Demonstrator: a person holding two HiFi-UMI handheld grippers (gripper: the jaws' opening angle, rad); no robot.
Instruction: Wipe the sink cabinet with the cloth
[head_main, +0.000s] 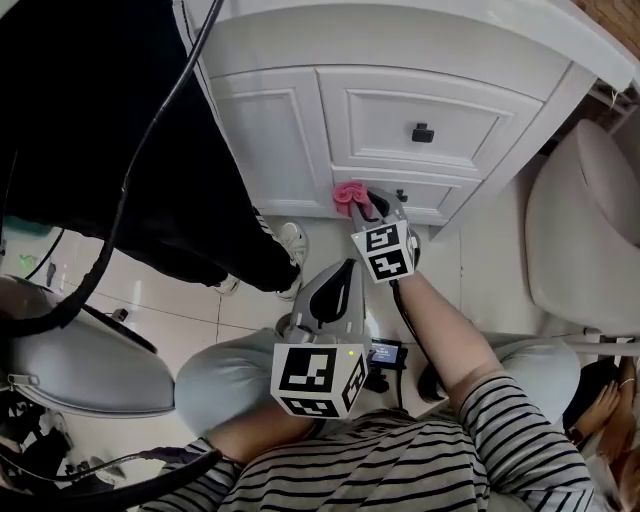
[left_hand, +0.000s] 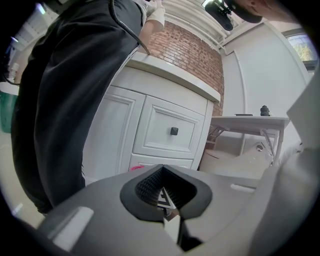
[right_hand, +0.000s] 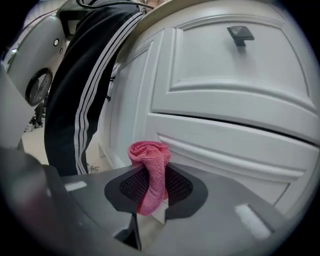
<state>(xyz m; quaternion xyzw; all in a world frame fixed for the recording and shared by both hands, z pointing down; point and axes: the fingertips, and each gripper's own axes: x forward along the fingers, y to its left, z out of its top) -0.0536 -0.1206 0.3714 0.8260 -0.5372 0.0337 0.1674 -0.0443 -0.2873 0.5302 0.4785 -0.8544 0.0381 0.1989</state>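
Note:
The white sink cabinet (head_main: 400, 120) fills the top of the head view, with a panel door on the left and two drawers with dark knobs. My right gripper (head_main: 368, 205) is shut on a bunched pink cloth (head_main: 349, 195), pressed at the left end of the lower drawer. In the right gripper view the pink cloth (right_hand: 150, 172) sticks up between the jaws, just in front of the lower drawer front (right_hand: 235, 145). My left gripper (head_main: 335, 290) hangs back over my knees, shut and holding nothing, pointing at the cabinet (left_hand: 165, 130).
A person in black trousers (head_main: 130, 150) and white shoes (head_main: 292, 245) stands just left of the cabinet door. A toilet (head_main: 585, 230) sits at the right. A black cable (head_main: 165, 110) crosses the left side. Pale floor tiles (head_main: 170, 300) lie below.

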